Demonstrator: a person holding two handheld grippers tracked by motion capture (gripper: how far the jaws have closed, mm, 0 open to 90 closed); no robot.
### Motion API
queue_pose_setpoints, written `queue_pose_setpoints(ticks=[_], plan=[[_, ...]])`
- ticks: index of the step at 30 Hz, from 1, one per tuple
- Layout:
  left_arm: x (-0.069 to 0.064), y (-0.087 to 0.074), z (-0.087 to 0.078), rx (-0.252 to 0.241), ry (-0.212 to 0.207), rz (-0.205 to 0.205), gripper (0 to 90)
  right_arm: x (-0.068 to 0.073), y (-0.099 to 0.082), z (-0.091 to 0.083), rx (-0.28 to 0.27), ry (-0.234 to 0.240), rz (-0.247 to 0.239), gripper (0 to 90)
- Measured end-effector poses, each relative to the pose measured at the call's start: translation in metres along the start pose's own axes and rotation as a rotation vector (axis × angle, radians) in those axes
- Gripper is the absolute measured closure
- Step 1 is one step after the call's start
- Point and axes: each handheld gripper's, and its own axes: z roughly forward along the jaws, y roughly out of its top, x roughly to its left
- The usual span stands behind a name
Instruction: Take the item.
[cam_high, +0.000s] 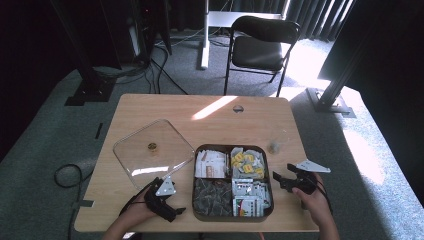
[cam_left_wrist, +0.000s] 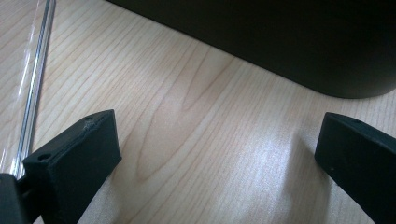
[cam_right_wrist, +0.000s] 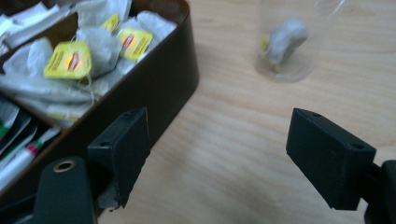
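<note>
Both hand-held grippers, left (cam_high: 167, 202) and right (cam_high: 289, 178), sit spread and empty beside the tea box (cam_high: 233, 216). Glass (cam_right_wrist: 285, 42) just past its far-right corner looks slippery, fragile; grab mid-wall.

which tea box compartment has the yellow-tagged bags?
The far-right compartment, nearest the clear glass. Only its tea bags carry yellow tags; the other three hold white, dark, or green-printed packets.

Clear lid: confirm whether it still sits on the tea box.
No: the clear lid lies flat on the table, left of the open tea box.
</note>
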Motion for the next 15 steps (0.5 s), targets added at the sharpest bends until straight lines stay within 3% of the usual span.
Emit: queue_pose_setpoints(ticks=[15], plan=[[0.0,0.0,0.0,0.0,0.0,0.0,0.0,0.005,-0.019,0.001,0.074,0.034,-0.04,17.6]])
